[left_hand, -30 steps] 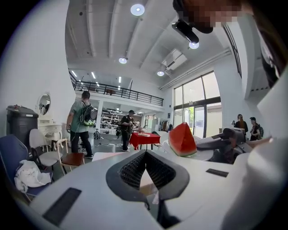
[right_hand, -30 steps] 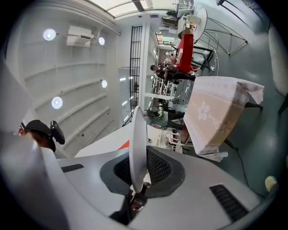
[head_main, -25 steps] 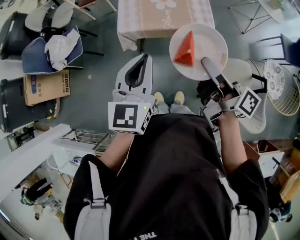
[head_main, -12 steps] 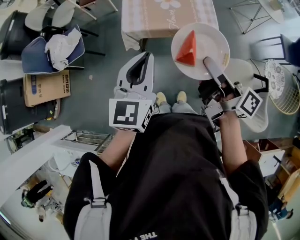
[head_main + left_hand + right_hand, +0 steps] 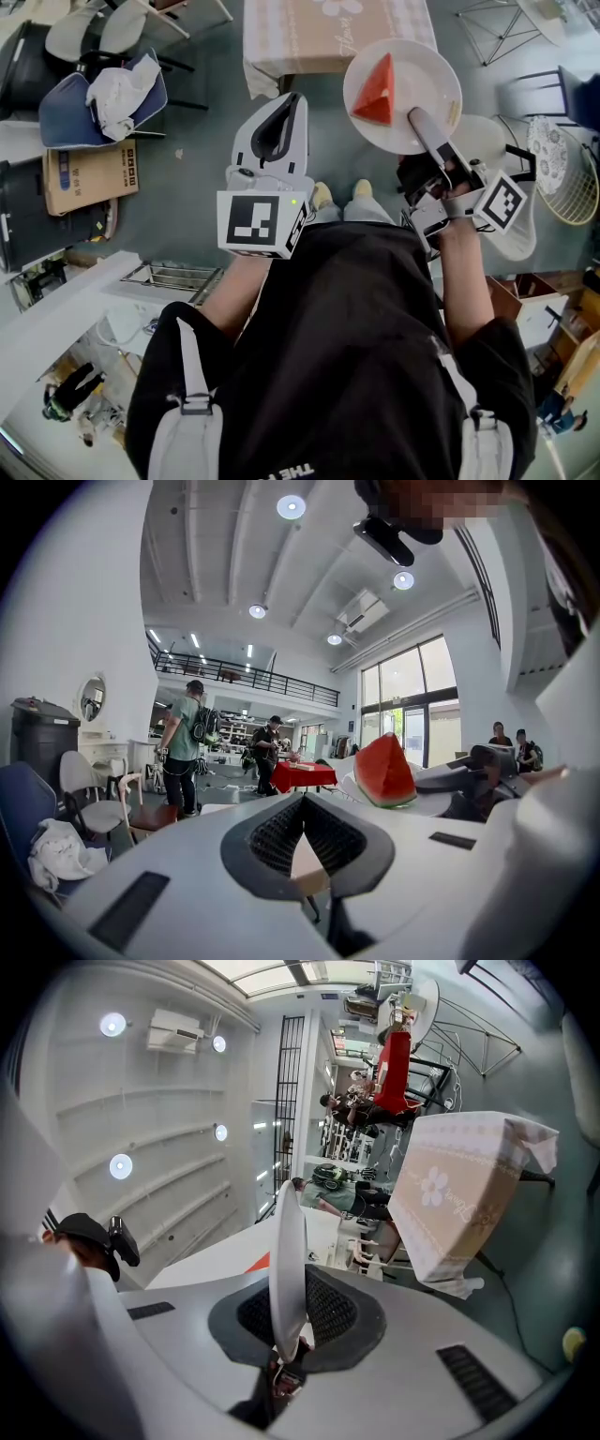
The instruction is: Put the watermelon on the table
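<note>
above the floor, just short of the cloth-covered table (image 5: 319, 37), the watermelon wedge (image 5: 377, 82) rests on a white plate (image 5: 427, 80) pinched at its rim by the right gripper (image 5: 420, 122) (left gripper (image 5: 286, 108) closed, empty); the plate should be kept level.

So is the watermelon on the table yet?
Not yet. The watermelon lies on the plate, and the right gripper holds the plate by its rim, short of the table.

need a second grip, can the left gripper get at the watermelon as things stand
Probably yes: the left gripper is empty and beside the plate, with only open air between it and the watermelon. Its fingers are together, so they would have to open first.
</note>
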`<move>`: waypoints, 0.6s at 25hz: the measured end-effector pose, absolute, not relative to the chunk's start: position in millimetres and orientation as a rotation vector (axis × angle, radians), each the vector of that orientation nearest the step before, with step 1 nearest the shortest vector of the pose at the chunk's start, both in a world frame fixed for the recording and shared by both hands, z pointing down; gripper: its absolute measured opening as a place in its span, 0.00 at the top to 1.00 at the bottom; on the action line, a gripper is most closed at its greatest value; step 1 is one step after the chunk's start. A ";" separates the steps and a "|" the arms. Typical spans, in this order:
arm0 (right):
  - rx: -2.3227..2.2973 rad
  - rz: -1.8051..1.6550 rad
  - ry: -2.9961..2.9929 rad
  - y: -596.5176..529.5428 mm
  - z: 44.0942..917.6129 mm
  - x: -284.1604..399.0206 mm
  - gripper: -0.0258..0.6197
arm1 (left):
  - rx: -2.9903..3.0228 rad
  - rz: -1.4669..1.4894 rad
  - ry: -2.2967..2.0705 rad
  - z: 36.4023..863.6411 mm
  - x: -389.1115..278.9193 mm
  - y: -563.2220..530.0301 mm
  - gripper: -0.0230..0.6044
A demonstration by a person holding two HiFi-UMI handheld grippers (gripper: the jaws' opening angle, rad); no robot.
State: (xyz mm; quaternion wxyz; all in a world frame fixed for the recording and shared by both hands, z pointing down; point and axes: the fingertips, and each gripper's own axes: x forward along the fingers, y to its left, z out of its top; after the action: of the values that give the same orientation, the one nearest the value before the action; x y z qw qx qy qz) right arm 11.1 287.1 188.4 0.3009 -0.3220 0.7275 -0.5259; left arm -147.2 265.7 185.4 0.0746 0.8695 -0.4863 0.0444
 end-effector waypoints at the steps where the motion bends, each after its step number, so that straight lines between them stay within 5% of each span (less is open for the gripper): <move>1: -0.857 -1.395 1.930 287.2 188.3 11.4 0.92 | 2.609 0.130 -1.459 184.8 -147.2 265.3 0.96; 15: -0.869 -1.402 1.909 287.6 192.0 13.9 0.92 | 2.619 0.138 -1.435 186.0 -143.2 265.5 0.96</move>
State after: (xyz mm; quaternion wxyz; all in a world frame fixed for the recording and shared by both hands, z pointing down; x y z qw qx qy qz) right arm 13.9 287.6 192.0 0.3046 -0.3281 0.7207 -0.5293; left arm -143.2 265.5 186.0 0.0760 0.8735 -0.4786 0.0461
